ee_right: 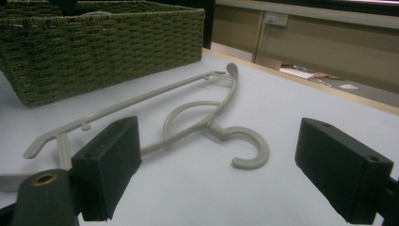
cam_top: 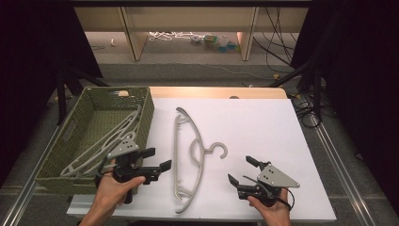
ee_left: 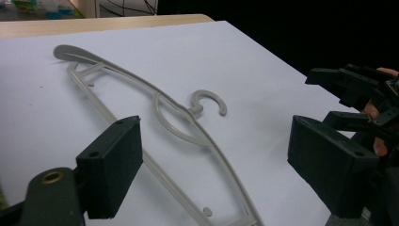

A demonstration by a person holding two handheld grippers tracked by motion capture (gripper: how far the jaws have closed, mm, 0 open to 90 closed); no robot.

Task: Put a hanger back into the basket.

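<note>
A grey plastic hanger (ee_left: 160,136) lay flat on the white tabletop (ee_left: 244,66), running from the far left down toward the near edge, its open hook (ee_left: 210,100) curling out to the right of the hanger's middle loop. The left gripper (ee_left: 214,165) hung just above the hanger's near half with its two black jaws spread wide apart, one on either side of it and nothing between them. To the right of the hanger, past the hook, the right gripper (ee_left: 357,94) showed at the tabletop's edge, a fingertip visible behind it.
</note>
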